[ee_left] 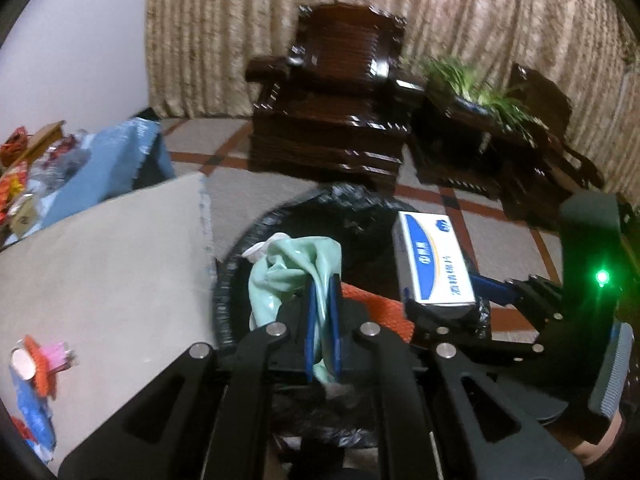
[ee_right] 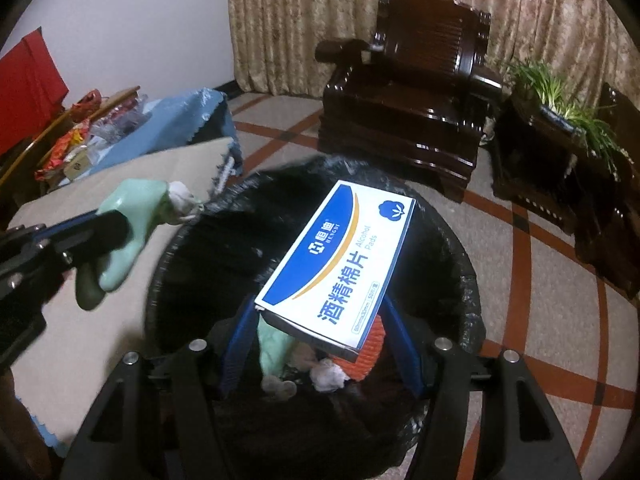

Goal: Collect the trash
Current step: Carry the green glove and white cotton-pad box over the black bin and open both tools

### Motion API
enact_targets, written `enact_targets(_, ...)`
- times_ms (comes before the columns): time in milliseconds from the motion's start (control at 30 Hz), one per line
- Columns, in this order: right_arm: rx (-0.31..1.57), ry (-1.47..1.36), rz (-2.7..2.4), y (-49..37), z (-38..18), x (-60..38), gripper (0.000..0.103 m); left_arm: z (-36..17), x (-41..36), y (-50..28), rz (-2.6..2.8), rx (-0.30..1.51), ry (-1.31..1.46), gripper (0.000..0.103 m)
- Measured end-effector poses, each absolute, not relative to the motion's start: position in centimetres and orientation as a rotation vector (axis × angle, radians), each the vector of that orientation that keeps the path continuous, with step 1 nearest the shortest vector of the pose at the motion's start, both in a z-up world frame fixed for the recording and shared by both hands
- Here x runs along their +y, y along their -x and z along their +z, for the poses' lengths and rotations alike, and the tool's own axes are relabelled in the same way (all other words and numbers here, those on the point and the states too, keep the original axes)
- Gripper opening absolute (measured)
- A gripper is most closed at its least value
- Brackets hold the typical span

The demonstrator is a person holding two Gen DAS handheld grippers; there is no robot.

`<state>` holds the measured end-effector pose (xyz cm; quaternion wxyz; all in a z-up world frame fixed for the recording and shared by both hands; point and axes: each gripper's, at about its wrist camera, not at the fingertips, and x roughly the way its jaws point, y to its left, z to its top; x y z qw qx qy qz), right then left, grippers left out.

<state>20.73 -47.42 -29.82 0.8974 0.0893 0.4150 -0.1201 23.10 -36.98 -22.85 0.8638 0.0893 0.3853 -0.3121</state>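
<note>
My left gripper (ee_left: 322,284) is shut on a pale green rubber glove (ee_left: 292,268) and holds it over the near rim of the black-lined trash bin (ee_left: 360,208). It also shows in the right wrist view (ee_right: 120,224) with the glove (ee_right: 136,204) at the bin's left rim (ee_right: 168,240). My right gripper (ee_right: 320,312) is shut on a blue-and-white alcohol pads box (ee_right: 340,256) above the bin's opening; the box also shows in the left wrist view (ee_left: 432,256). Crumpled tissue (ee_right: 328,376), an orange piece (ee_right: 368,348) and another green piece lie inside the bin.
A beige-covered table (ee_left: 100,260) stands left of the bin, with small trash (ee_left: 40,364) at its near left. A blue-covered table with clutter (ee_right: 120,124) is behind it. A dark wooden armchair (ee_right: 416,92) and a plant stand (ee_right: 560,120) are beyond on the tiled floor.
</note>
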Motion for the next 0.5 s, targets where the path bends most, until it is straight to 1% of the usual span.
enact_targets(100,0.902,-0.199,-0.27,-20.9,-31.5,-48.2,0.064,-24.7,-38.0,-23.8,-0.661,0.847,-0.223,0.017)
enact_targets(167,0.911,-0.217,-0.276,-20.2,-32.0,-48.4,0.065,-25.6,-37.6,-23.8,-0.644,0.856,-0.242,0.033)
enact_targets(200,0.914,-0.221,-0.276,-20.0,-32.2,-48.3,0.065,-25.7,-37.1,-23.8,-0.634,0.856,-0.242,0.038)
enact_targets(233,0.918,-0.222,-0.276,-19.5,-32.4,-48.1,0.065,-25.8,-36.2,-23.8,-0.615,0.852,-0.242,0.047)
enact_targets(267,0.921,-0.219,-0.277,-19.4,-32.5,-48.1,0.065,-25.7,-35.3,-23.9,-0.602,0.85,-0.241,0.052)
enact_targets(400,0.914,-0.215,-0.26,-18.5,-31.8,-46.4,0.065,-25.3,-31.1,-23.9,-0.541,0.854,-0.237,0.057)
enact_targets(500,0.898,-0.21,-0.226,-18.2,-30.6,-44.2,0.065,-24.6,-27.7,-24.0,-0.481,0.85,-0.226,0.063)
